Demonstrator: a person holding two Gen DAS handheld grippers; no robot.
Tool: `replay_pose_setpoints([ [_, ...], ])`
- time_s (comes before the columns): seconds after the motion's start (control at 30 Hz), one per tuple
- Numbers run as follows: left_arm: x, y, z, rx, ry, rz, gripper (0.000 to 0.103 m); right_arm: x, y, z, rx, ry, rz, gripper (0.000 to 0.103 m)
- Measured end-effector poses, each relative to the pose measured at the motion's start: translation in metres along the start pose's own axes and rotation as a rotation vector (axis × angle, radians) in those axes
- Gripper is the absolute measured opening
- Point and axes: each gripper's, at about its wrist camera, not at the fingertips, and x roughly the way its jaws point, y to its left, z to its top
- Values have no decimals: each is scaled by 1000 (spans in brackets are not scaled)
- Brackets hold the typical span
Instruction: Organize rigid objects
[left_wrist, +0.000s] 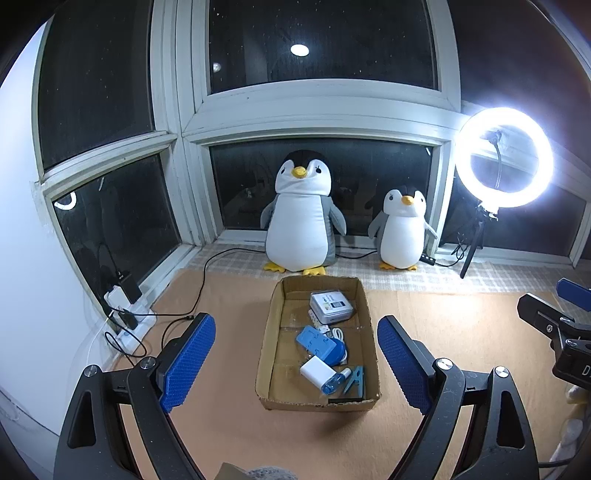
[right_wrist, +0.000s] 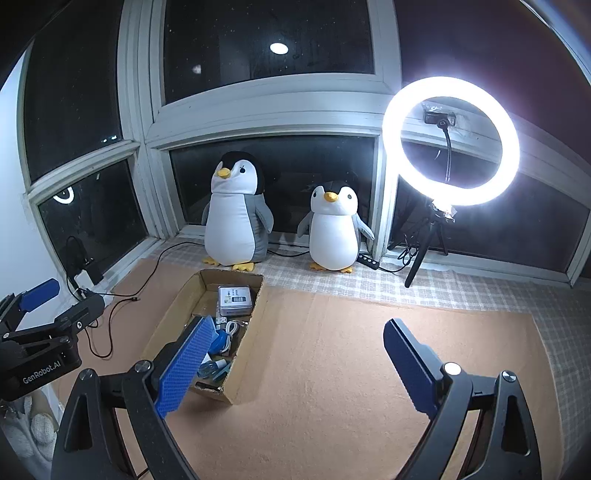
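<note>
Both tongs gape empty; the cardboard box (left_wrist: 317, 400) lies straight ahead of the left tongs (left_wrist: 295, 363) (nearer), long axis running near-to-far, left of the right tongs (right_wrist: 291, 363).

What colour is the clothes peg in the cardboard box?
Light blue-teal clothes peg, clearest in the left wrist view.

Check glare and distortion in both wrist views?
Left wrist: lit white ring light blows out the right edge; window frames bow from fisheye; open brown cardboard box stays sharp. Right wrist: same light flares larger, upper right; dark panes mirror it.
</note>
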Motion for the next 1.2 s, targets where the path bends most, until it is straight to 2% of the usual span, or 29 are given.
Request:
replay_pose_setpoints([
  [0.33,8,3,-2,-7,22,0,92,7,2,-1,-7,14,11,92],
  [1.2,7,0,-1,-5,12,-3,92,8,1,-1,-9,14,13,92],
])
